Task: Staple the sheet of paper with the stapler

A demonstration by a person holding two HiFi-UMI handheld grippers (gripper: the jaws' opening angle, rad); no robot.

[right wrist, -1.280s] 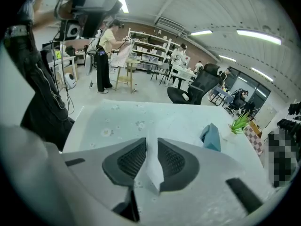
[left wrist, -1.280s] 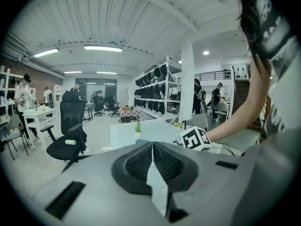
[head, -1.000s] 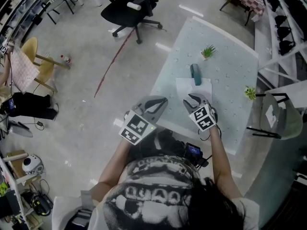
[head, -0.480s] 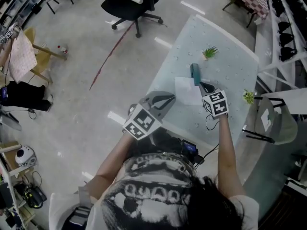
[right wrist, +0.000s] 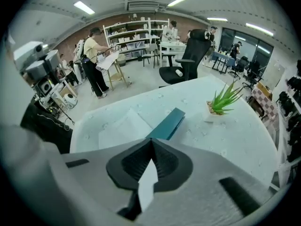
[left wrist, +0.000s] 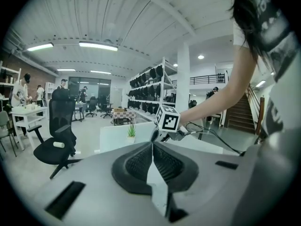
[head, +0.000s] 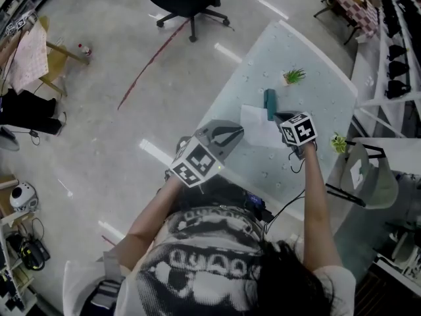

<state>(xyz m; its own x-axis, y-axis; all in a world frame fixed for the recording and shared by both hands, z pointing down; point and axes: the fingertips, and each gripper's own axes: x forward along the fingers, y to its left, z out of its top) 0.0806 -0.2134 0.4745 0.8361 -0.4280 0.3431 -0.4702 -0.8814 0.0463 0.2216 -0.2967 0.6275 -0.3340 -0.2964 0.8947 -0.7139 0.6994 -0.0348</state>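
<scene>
Approach, judging by the layout, with nothing pressed yet. Right gripper [right wrist: 151, 140] shut on nothing, tips just short of the teal stapler [right wrist: 167, 123] at centre frame in the right gripper view. Sheet of paper [right wrist: 120, 129] flat on the table [right wrist: 235, 126], left of the stapler and touching it; corner inside the mouth or not, impossible to tell. Left gripper [left wrist: 153, 143] likewise closed and empty, by the sheet's left edge in the head view. Next, probably: closed tips squarely down onto the stapler's top.
</scene>
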